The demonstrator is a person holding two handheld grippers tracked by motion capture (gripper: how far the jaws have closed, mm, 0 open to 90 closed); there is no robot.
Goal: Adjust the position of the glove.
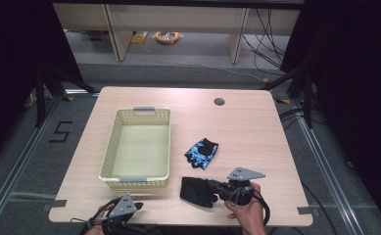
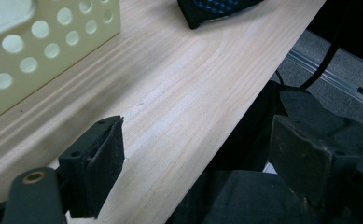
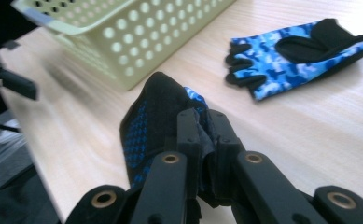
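A black glove with a blue dotted palm (image 1: 196, 191) (image 3: 153, 123) hangs from my right gripper (image 1: 212, 190) (image 3: 203, 123), which is shut on its edge near the table's front edge. A second glove in blue camouflage (image 1: 202, 152) (image 3: 293, 53) lies flat on the table just beyond it. A pale yellow perforated basket (image 1: 110, 147) (image 3: 137, 46) (image 2: 39, 42) stands empty to the left. My left gripper (image 1: 138, 204) (image 2: 195, 158) rests at the front left edge of the table, jaws wide apart with nothing between them; the held glove (image 2: 216, 9) shows at the top of the left gripper view.
The wooden table (image 1: 247, 132) has a round cable hole (image 1: 219, 102) at the back right. Bare tabletop lies right of the gloves and behind the basket. Black curtains and floor rails flank the table.
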